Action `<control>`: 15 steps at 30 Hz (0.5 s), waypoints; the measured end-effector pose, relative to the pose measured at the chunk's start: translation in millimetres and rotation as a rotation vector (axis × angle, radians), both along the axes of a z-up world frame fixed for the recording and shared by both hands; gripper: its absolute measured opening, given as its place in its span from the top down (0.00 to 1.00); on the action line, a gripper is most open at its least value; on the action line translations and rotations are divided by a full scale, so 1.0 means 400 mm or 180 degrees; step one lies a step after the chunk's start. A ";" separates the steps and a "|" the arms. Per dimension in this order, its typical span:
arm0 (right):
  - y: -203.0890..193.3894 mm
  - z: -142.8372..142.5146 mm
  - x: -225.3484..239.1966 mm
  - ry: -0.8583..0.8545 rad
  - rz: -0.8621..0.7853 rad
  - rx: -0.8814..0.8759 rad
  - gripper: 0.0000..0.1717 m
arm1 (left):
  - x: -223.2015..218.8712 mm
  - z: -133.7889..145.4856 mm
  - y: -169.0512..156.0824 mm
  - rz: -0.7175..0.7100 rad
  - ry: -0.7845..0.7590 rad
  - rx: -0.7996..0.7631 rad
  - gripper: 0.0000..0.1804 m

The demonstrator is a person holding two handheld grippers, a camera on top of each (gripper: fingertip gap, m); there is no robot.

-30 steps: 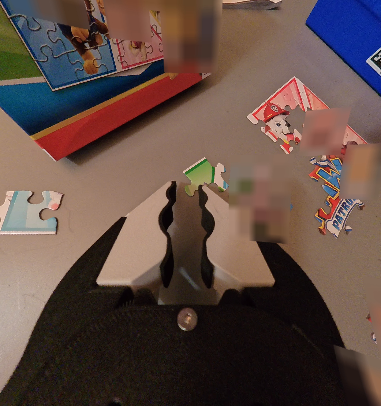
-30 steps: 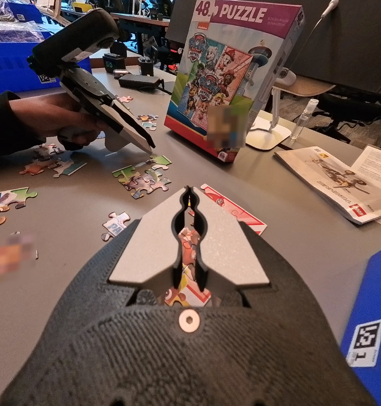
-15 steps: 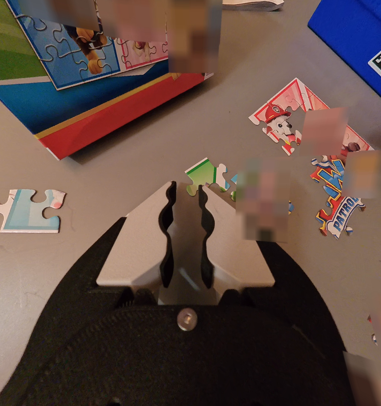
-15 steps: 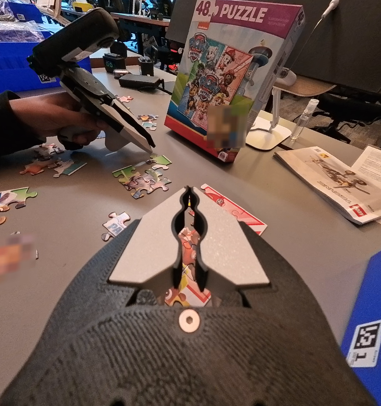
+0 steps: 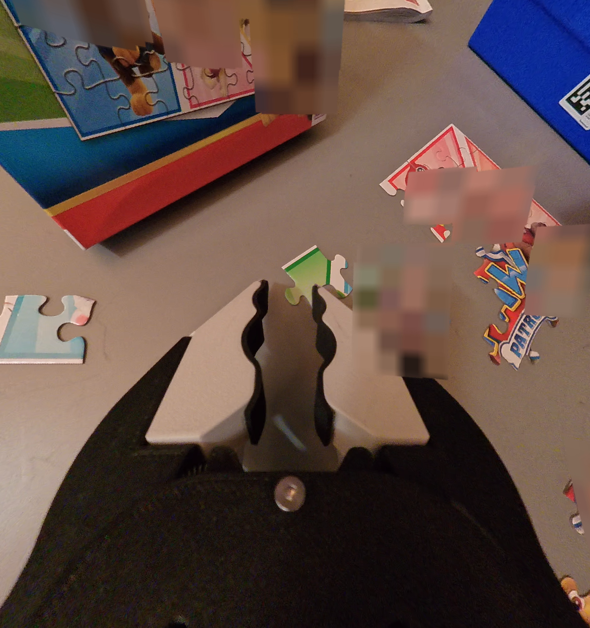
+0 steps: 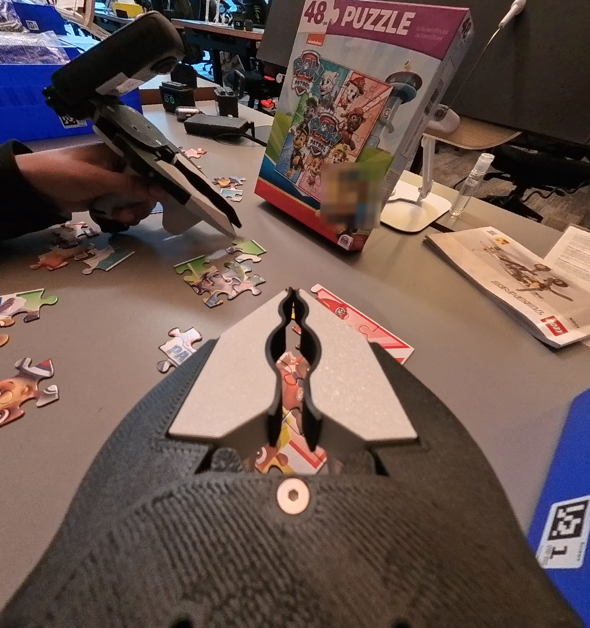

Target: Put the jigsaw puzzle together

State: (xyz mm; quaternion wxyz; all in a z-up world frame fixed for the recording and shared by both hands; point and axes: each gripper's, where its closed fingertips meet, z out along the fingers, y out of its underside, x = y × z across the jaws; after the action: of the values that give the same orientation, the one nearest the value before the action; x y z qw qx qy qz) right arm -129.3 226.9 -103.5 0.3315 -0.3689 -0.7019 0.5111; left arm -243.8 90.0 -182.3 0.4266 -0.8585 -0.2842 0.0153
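While the left gripper [image 5: 288, 289] hangs just above the grey table [image 5: 191, 258], its jaws stand a little apart with nothing between them but bare tabletop. Its right fingertip [image 5: 315, 292] lies over the near edge of a green puzzle piece [image 5: 312, 268]; whether it touches the piece cannot be told. In the right wrist view the same gripper [image 6: 234, 231], held in a hand [image 6: 93, 190], points down at that green piece [image 6: 249, 245], which lies at the far edge of a small joined cluster of pieces [image 6: 220, 278]. To the left of the left gripper lies a light blue piece [image 5: 36, 328], and beyond it stands the puzzle box [image 5: 116, 112].

The right gripper [image 6: 291, 292] has its fingertips pressed together with nothing between them. It hangs over a red and pink joined section of puzzle [image 6: 358, 323], which shows under and to the right of its fingers. To its left lies a loose white and blue piece [image 6: 179, 346], to the far right a booklet [image 6: 524, 282], and at the near right a blue bin [image 6: 575, 475].
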 end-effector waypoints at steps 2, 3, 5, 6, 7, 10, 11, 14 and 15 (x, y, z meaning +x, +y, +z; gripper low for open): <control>0.000 0.000 0.000 -0.0001 0.0000 0.0000 1.00 | 0.007 -0.001 0.006 -0.0051 0.0001 -0.0003 0.84; 0.000 0.000 0.000 0.0001 0.0000 0.0000 1.00 | 0.010 -0.003 0.009 -0.0085 -0.0001 -0.0020 0.82; 0.000 0.000 0.000 0.0001 0.0000 -0.0001 1.00 | 0.012 -0.011 0.010 -0.0129 0.0018 -0.0108 0.79; 0.000 0.000 0.000 -0.0001 0.0001 -0.0001 1.00 | 0.010 -0.015 0.008 -0.0128 0.0055 -0.0169 0.79; 0.000 -0.001 0.000 -0.0003 0.0001 0.0002 1.00 | 0.008 -0.021 0.004 -0.0128 0.0102 -0.0245 0.79; 0.000 -0.002 -0.001 -0.0004 -0.0004 0.0015 1.00 | 0.009 -0.027 0.000 -0.0158 0.0228 -0.0393 0.79; 0.000 -0.002 -0.001 -0.0005 -0.0006 0.0016 1.00 | 0.010 -0.028 -0.001 -0.0158 0.0239 -0.0419 0.79; 0.001 -0.002 -0.001 -0.0004 -0.0010 0.0018 1.00 | 0.009 -0.028 -0.010 -0.0136 0.0217 -0.0463 0.82; 0.001 -0.002 -0.001 -0.0004 -0.0011 0.0018 1.00 | 0.007 -0.028 -0.015 -0.0113 0.0201 -0.0473 0.83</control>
State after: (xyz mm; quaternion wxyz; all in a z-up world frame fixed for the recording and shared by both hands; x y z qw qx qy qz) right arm -129.7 227.3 -104.3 0.3330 -0.3695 -0.7030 0.5083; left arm -241.2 83.9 -193.3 0.3707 -0.8918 -0.2533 0.0558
